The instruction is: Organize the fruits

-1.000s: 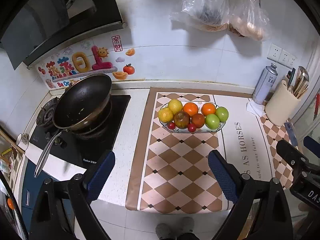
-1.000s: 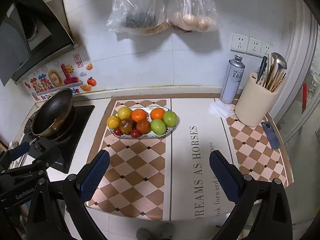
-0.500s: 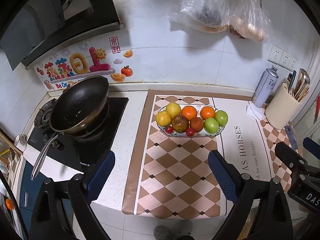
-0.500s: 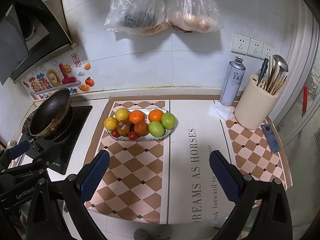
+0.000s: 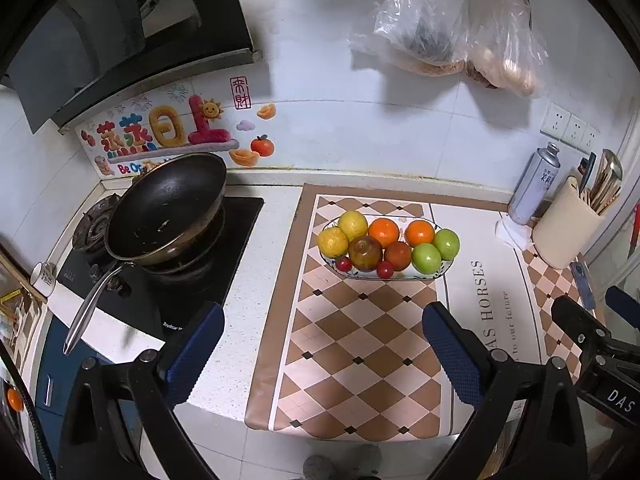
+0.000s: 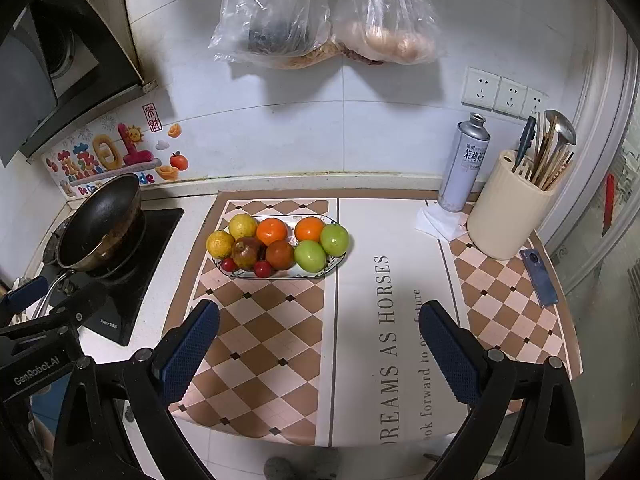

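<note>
An oval glass plate [image 5: 434, 276] [image 6: 338, 259] sits on the checkered mat and holds fruit in rows: two yellow lemons [image 5: 353, 225] [image 6: 243, 225], two oranges [image 5: 384, 232] [image 6: 272, 231], two green apples [image 5: 426, 258] [image 6: 310, 255], brownish-red fruits [image 5: 365, 253] [image 6: 280, 255] and two small red tomatoes [image 5: 385, 269] [image 6: 262, 268]. My left gripper [image 5: 322, 342] is open and empty, held well back from the plate above the counter's front. My right gripper [image 6: 320, 340] is open and empty, also back from the plate, to its right.
A black wok [image 5: 168, 208] [image 6: 100, 222] sits on the stove at left. A spray can [image 6: 464, 162], a cream utensil holder [image 6: 510, 208] and a phone [image 6: 539, 277] stand at the right. Plastic bags [image 6: 320, 12] hang on the wall. The counter's front edge lies just below both grippers.
Both grippers have drawn back and up from the counter, so the plate looks smaller and farther. Both stay open and empty. The fruit has not moved.
</note>
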{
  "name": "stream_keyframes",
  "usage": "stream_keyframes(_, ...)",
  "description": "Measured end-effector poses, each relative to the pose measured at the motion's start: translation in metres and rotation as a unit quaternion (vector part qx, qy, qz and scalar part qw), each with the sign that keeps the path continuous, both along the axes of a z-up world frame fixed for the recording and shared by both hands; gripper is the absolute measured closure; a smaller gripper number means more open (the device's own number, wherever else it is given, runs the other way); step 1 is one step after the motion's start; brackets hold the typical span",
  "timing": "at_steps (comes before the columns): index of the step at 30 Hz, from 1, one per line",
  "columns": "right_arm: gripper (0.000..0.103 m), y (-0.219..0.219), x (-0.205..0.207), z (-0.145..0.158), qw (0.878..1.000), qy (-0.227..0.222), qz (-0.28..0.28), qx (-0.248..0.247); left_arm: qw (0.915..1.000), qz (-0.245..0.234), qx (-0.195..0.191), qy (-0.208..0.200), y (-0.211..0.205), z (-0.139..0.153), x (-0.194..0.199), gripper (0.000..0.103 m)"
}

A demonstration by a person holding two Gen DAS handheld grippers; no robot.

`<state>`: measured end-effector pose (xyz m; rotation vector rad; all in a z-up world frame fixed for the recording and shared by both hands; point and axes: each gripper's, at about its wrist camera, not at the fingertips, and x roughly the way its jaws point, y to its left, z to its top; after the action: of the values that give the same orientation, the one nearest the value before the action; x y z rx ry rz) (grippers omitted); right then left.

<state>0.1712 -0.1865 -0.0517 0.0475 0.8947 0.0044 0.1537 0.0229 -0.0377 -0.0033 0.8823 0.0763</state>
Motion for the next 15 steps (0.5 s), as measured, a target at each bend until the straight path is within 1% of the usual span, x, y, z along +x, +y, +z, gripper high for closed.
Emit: stream_keyframes(15, 0.001, -0.0031, -0.0069, 0.0055, 1.000, -0.004, 0.010, 0.003, 1.0000, 0.000, 0.001, -0.003, -0.0022, 0.0025, -0.0047, 0.001)
